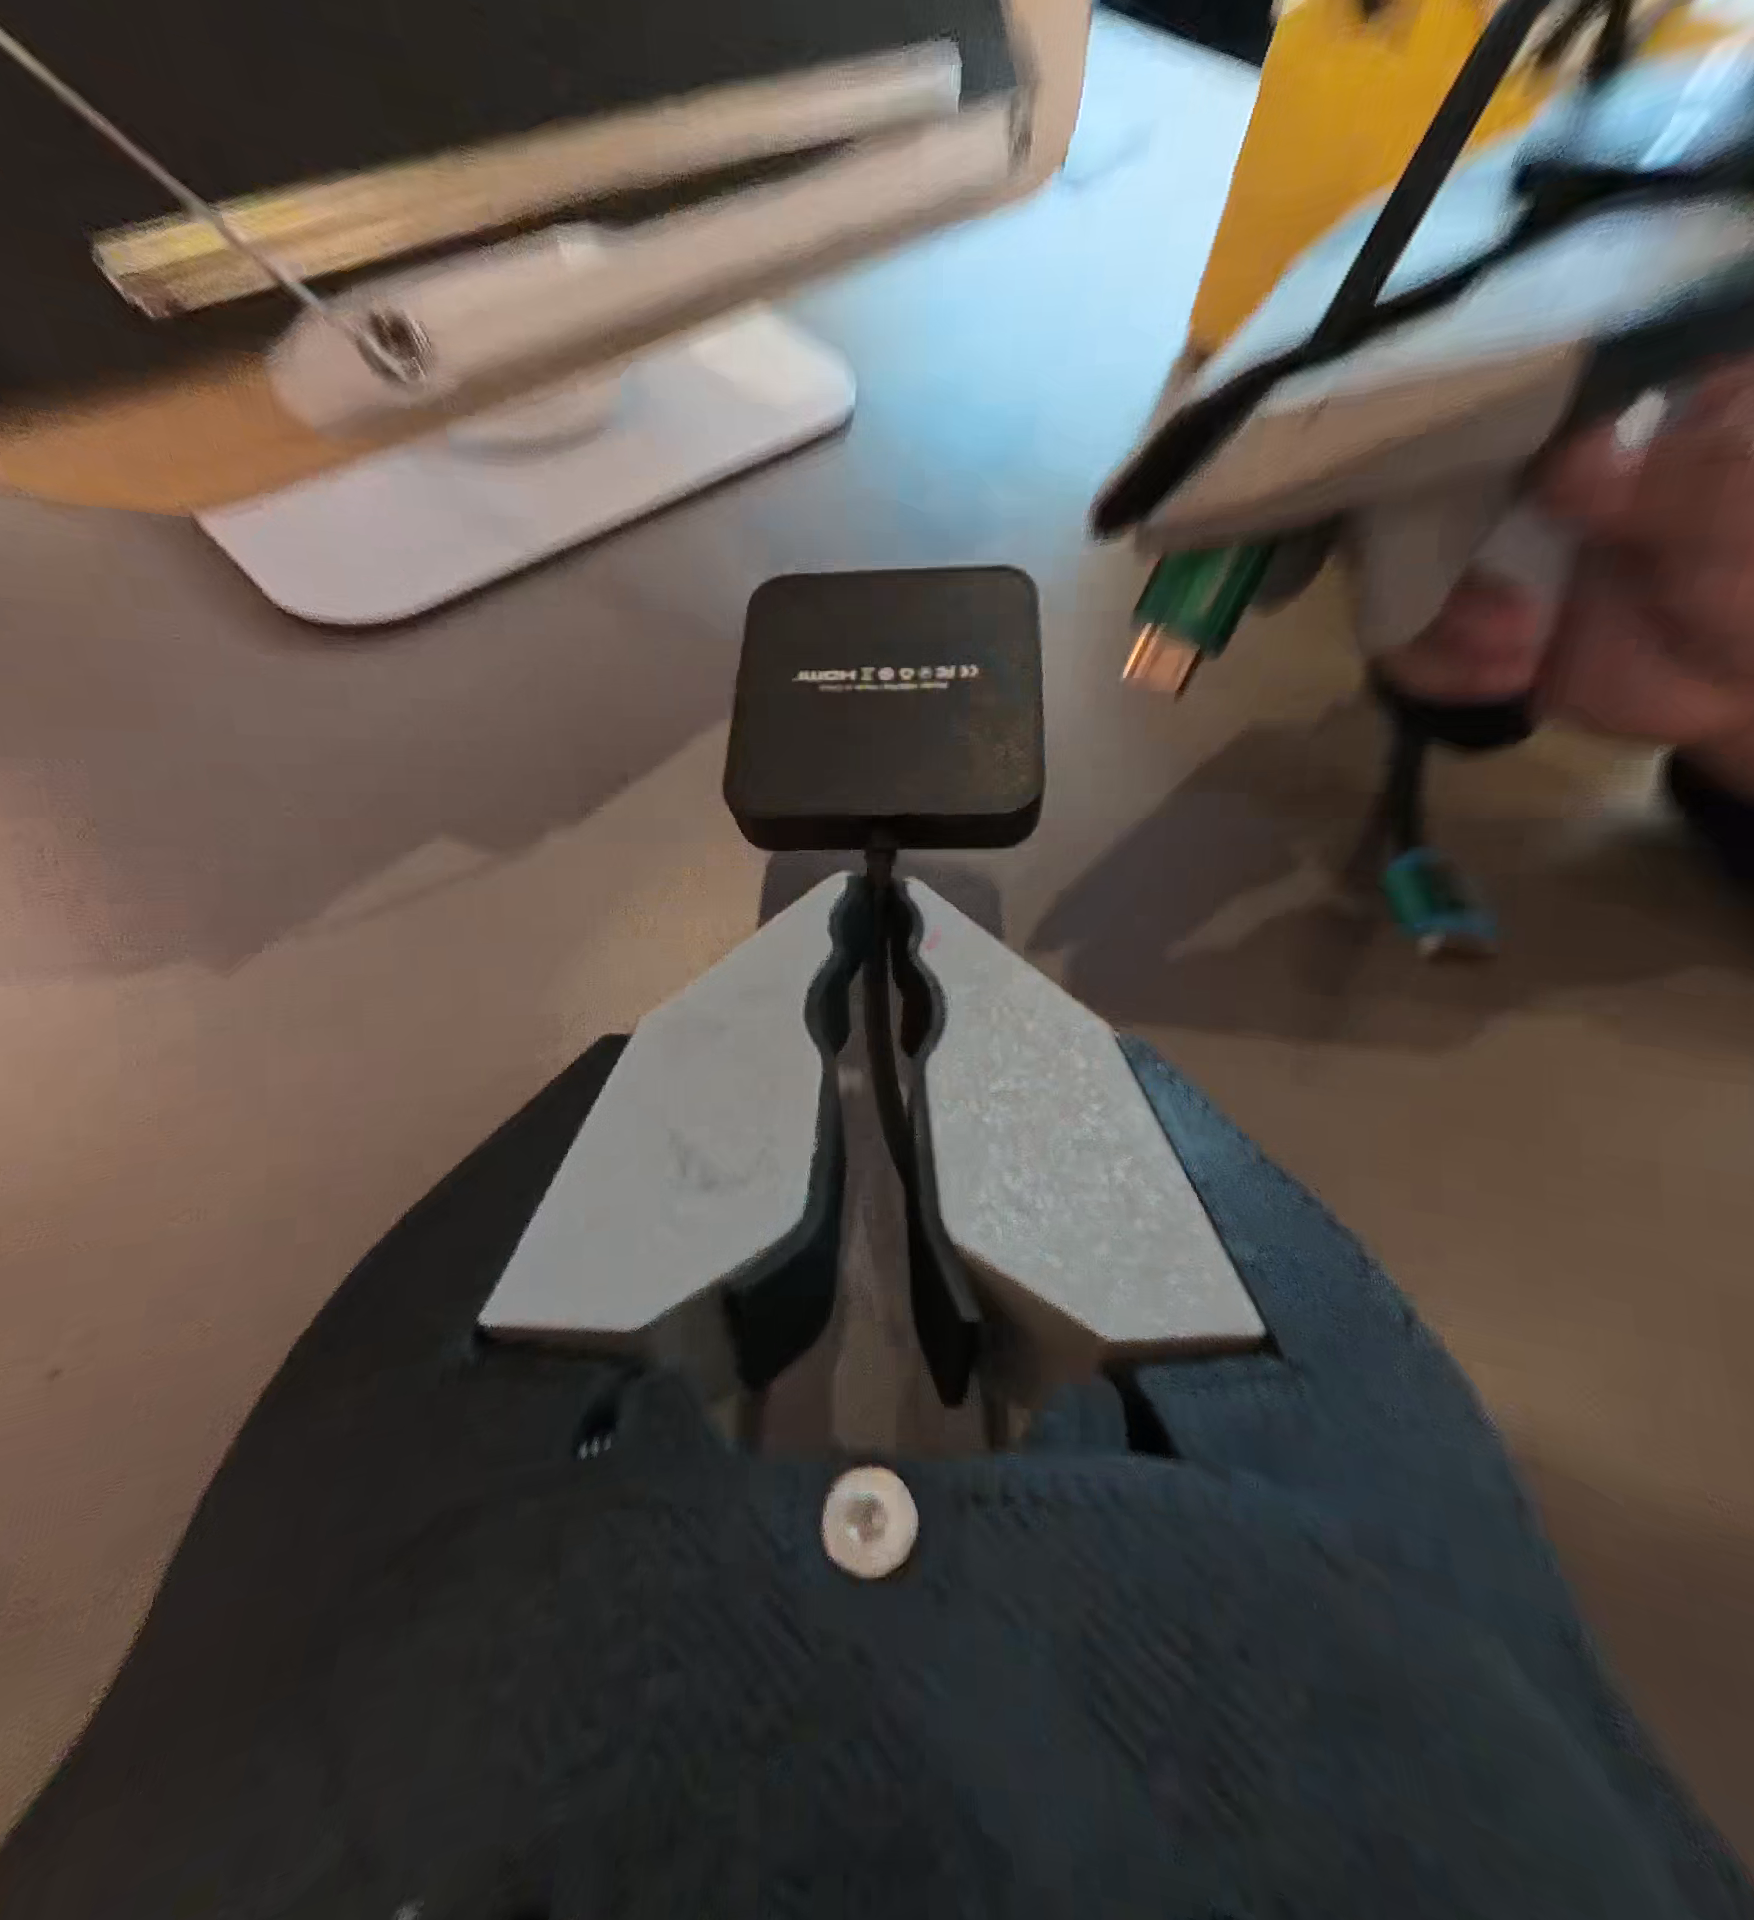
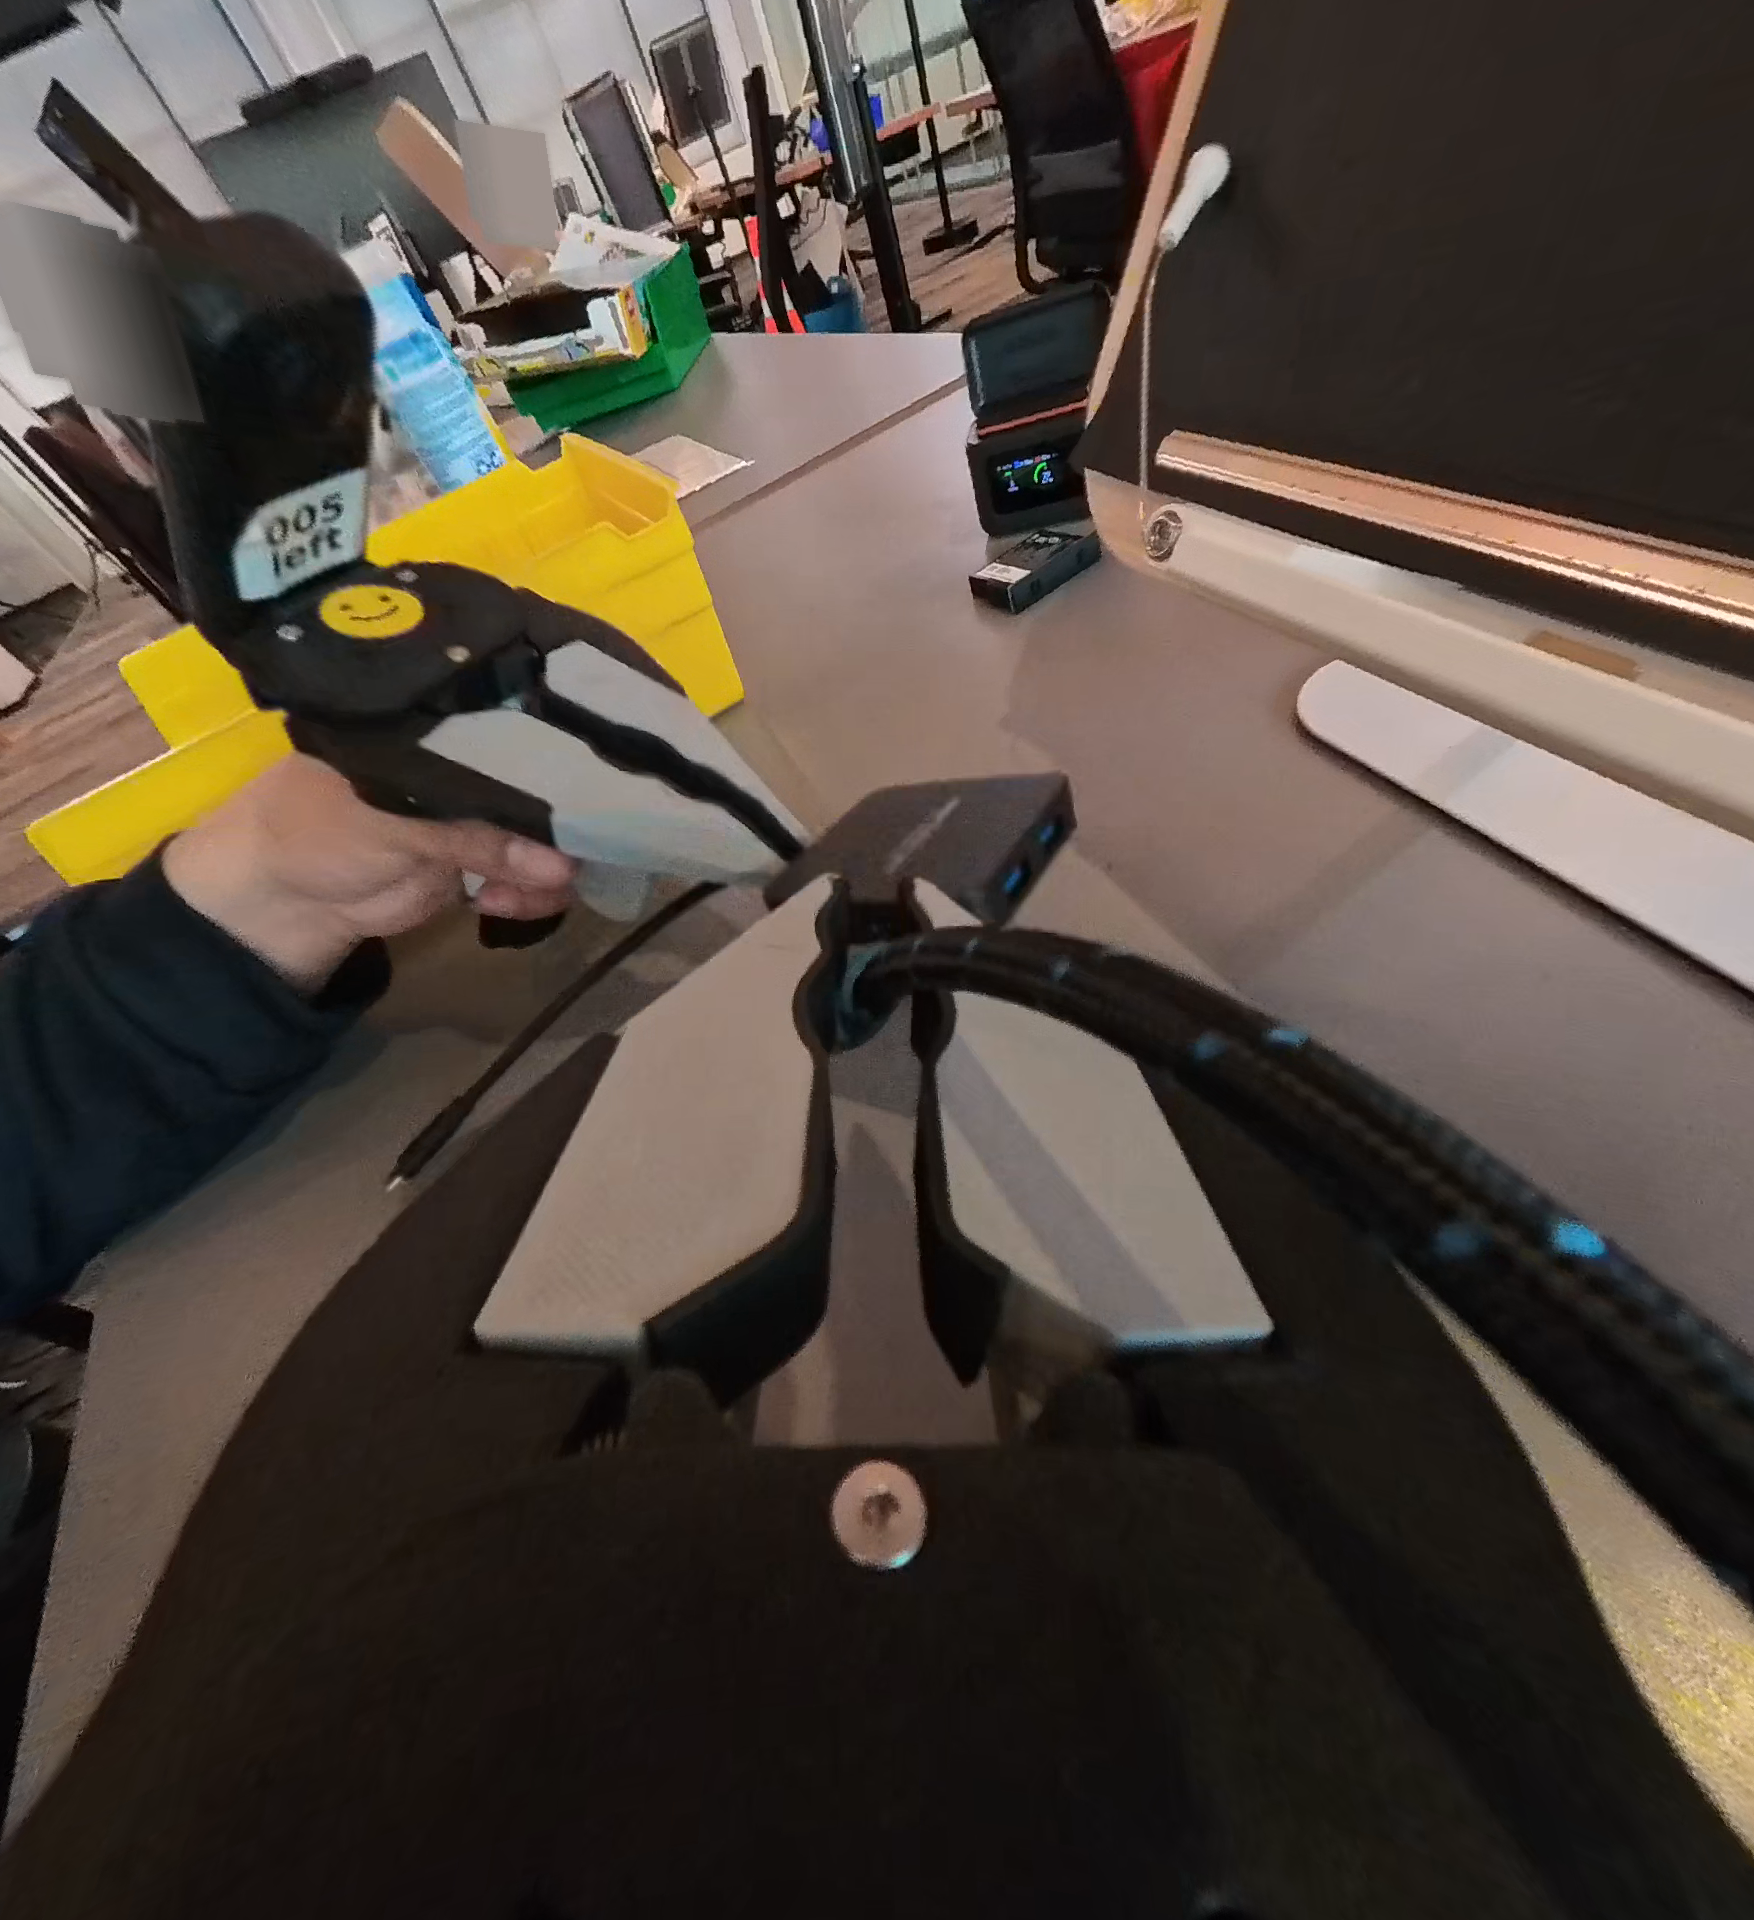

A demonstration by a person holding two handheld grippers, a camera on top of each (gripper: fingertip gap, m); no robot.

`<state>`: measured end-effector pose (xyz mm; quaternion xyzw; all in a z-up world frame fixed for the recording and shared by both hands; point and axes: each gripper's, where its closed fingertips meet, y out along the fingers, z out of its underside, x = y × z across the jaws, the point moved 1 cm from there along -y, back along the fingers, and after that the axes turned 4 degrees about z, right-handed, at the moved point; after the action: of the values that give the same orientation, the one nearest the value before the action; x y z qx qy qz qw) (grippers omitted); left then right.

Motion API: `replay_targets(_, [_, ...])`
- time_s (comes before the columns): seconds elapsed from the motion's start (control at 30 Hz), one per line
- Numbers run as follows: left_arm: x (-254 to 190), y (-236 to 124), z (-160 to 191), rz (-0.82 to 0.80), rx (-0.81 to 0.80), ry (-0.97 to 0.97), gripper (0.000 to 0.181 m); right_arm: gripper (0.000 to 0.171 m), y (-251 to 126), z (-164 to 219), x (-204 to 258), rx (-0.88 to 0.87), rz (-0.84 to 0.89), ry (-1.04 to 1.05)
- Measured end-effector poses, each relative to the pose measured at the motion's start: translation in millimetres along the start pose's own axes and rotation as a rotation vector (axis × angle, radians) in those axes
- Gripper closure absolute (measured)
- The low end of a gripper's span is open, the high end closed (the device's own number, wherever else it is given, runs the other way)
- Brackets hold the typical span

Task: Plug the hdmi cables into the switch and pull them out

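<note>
The switch (image 1: 883, 707) is a small black square box, held up off the table by its thin black lead. My left gripper (image 1: 878, 894) is shut on that lead just behind the box. In the right wrist view the switch (image 2: 930, 831) shows blue ports on its side facing the monitor. My right gripper (image 2: 873, 920) is shut on an HDMI cable (image 2: 1372, 1153), black braid with blue flecks. From the left wrist view, the right gripper (image 1: 1143, 520) holds the green plug (image 1: 1200, 608), whose metal tip is a short way right of the switch and apart from it.
A second, blue plug (image 1: 1439, 899) lies on the table at right. A monitor on a white stand base (image 2: 1579, 831) stands behind the switch. Yellow bins (image 2: 561, 582), a green bin (image 2: 634, 353), a small device with a screen (image 2: 1034, 457) and a loose thin cable (image 2: 499, 1070) are around. Some 8 cm of space lies between my two pairs of fingers.
</note>
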<state>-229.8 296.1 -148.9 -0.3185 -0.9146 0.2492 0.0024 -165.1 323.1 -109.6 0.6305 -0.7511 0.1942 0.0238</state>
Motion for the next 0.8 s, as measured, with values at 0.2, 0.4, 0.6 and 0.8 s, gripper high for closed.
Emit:
replay_targets(0.2, [-8.4,-19.0,-32.9,0.153,-0.247,-0.191,0.180,0.165,-3.0,-5.9,7.5,-0.042,-0.058,0.043])
replay_targets(0.4, [-9.4,-13.5,-35.7,0.105,-0.260,-0.129,0.180,0.166,-11.5,-18.7,30.6,-0.106,-0.313,0.205])
replay_targets(0.6, [-13.8,-19.0,-52.1,-0.021,-0.326,0.052,0.180,0.166,-12.0,-19.2,6.0,-0.135,-0.250,0.358])
replay_targets(0.8, [-17.9,-6.4,-46.9,-0.069,-0.271,0.099,0.180,0.160,-13.4,-24.3,5.9,-0.173,-0.308,0.447])
